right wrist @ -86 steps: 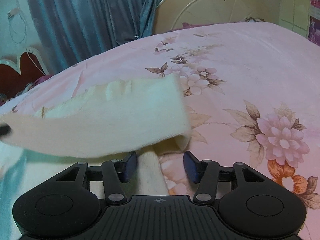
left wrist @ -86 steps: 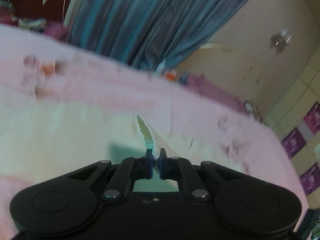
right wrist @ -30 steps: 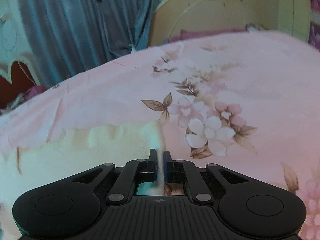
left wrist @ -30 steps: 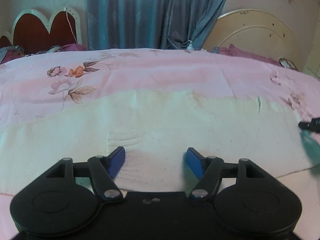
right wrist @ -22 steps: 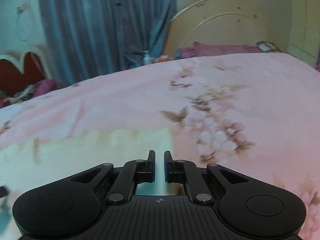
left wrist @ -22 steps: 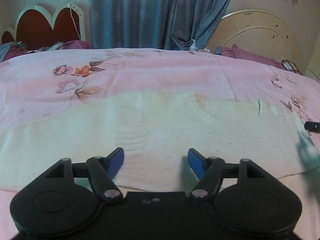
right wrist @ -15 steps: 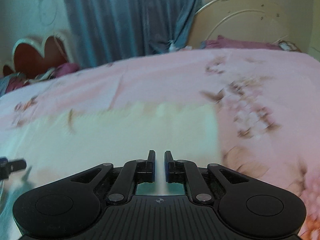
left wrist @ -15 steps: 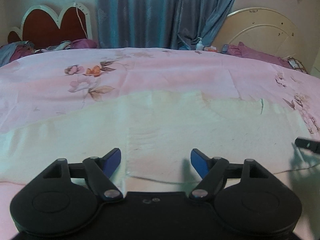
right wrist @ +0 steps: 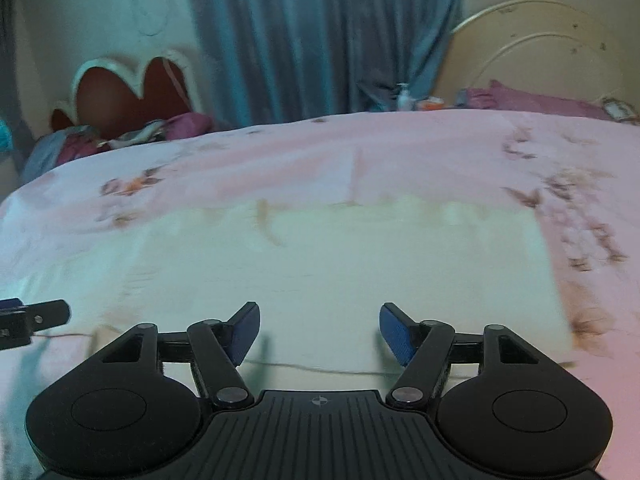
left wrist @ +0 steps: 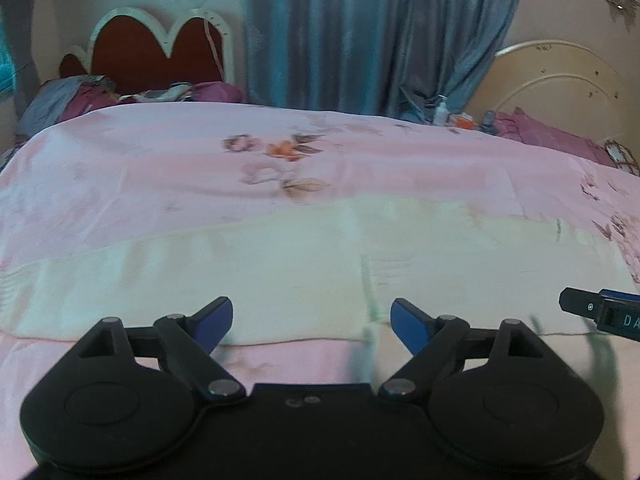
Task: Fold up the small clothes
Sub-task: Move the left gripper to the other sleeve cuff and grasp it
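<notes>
- cream cloth (left wrist: 304, 264) lies spread flat on the pink flowered bedspread (left wrist: 160, 168), a wide band running side to side across both wrist views, its near hem just ahead of the fingertips.
- left gripper (left wrist: 311, 318) hovers over the near edge of the cloth with its jaws opening, already wide apart; nothing sits between the blue pads (left wrist: 216, 316) and they hold nothing.
- right gripper (right wrist: 319, 328) is likewise over the cloth's near edge, jaws opening and well apart, with only bare cloth showing in the gap and nothing gripped.
- each gripper's tip shows in the other's view: the right one's at the right edge of the left wrist view, the left one's at the left edge of the right wrist view, both near the hem.
- cloth's right end (right wrist: 540, 264) stops short of a cluster of printed flowers on the bedspread; a faint vertical crease (left wrist: 366, 280) crosses the cloth.
- a thin loose thread (right wrist: 320, 370) trails along the hem near the right gripper.
- behind the bed hang blue curtains (left wrist: 352, 32); a red heart-shaped headboard (left wrist: 152, 52) with white trim stands to the left, with crumpled purple bedding (left wrist: 120, 96) below it.
- a cream rounded headboard (right wrist: 532, 48) stands to the right, and a small white bottle (right wrist: 404, 98) is beside the curtain's foot.
</notes>
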